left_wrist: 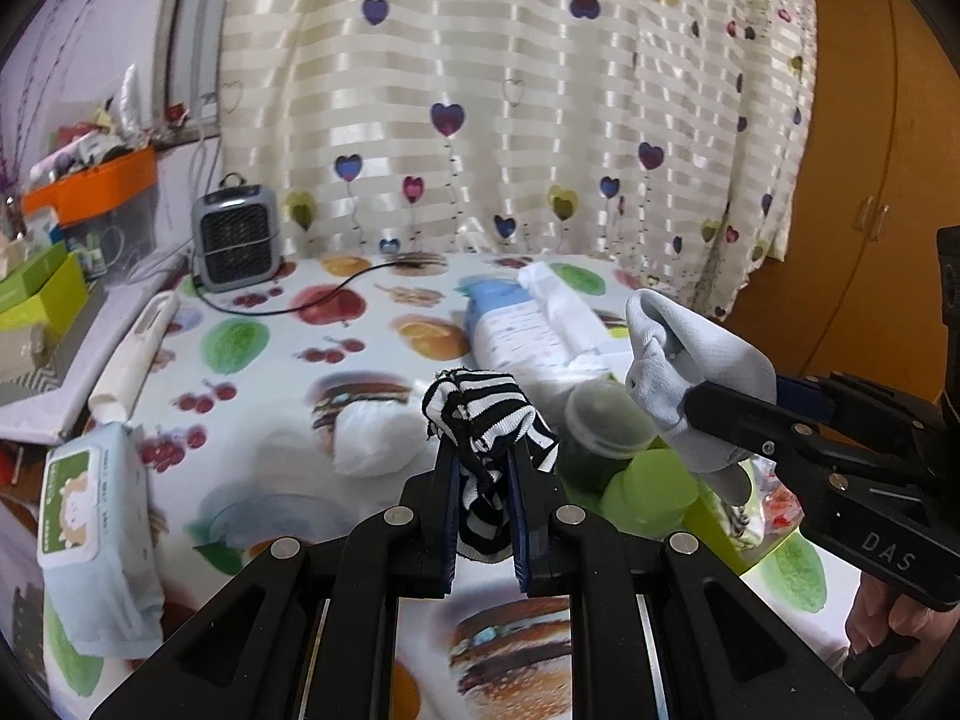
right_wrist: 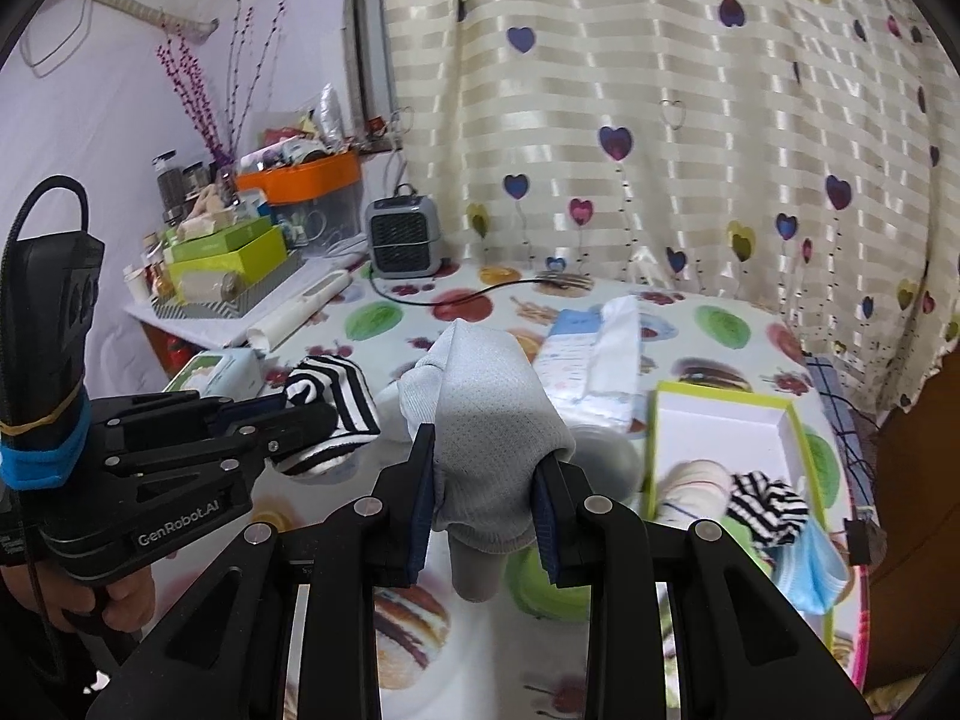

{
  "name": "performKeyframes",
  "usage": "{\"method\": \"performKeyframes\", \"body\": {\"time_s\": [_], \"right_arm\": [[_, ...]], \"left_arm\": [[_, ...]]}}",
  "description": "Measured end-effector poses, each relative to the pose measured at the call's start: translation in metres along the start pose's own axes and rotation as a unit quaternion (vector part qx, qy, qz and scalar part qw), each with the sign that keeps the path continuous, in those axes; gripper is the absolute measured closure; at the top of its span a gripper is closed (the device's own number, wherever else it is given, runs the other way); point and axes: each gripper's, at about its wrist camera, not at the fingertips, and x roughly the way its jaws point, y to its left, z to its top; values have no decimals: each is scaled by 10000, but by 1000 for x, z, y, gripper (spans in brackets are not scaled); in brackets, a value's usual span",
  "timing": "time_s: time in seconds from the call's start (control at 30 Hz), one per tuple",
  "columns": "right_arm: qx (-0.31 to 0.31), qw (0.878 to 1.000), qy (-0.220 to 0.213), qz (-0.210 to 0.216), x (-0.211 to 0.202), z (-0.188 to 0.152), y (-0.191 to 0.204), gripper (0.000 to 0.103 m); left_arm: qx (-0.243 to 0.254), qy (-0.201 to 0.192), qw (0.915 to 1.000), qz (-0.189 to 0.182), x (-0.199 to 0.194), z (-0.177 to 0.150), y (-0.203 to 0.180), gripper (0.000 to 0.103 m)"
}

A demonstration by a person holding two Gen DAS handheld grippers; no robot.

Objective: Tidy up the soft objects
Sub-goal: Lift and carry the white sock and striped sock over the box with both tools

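gripping a rolled black-and-white striped sock [left_wrist: 480, 420] between nearly closed jaws of the left gripper [left_wrist: 486, 468], up off the table. pinching a pale grey sock bundle [right_wrist: 486, 420] in the right gripper [right_wrist: 486, 492], jaws spread wider around the fatter roll, pads pressed into the cloth on both sides. held both loads aloft, side by side and apart, over the fruit-print tablecloth [left_wrist: 270, 360]. showed a hand [right_wrist: 114, 600] wrapped round the left tool's handle in the right wrist view.

judged the job as partway done. sat just beyond the right gripper, a green-edged box [right_wrist: 720, 420] with a white floor, already taking in a second striped sock [right_wrist: 768, 504], a pale rolled piece [right_wrist: 690, 486] with thin stripes, and a blue face mask [right_wrist: 810, 576] draped over its near edge. left plenty of bare floor in the far half of that box, so room enough for two more by the look of it. still waiting lower on the table, a white bundle [left_wrist: 378, 438] ahead of the left gripper, not yet picked up.

lay farther out, a wet-wipe pack [left_wrist: 90, 528] off to the left, a tissue pack [left_wrist: 528, 324] near the middle, and a small grey heater [left_wrist: 237, 240] against the heart-print curtain [left_wrist: 480, 90]. probably called next for carrying both socks across to the box and dropping them in.
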Motion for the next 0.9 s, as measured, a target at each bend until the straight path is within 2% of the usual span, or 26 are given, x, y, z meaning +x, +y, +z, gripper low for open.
{"method": "performKeyframes", "body": {"time_s": [0.6,0.9], "right_arm": [[442,9968,-147,-644,-16,3,-70,74],[724,9926,-94,-972,-14,1,-118,73]], "left_arm": [[253,-75,9988,-419,22,25,-41,90],[379,46,9971,-661,46,35,-61,90]]}}
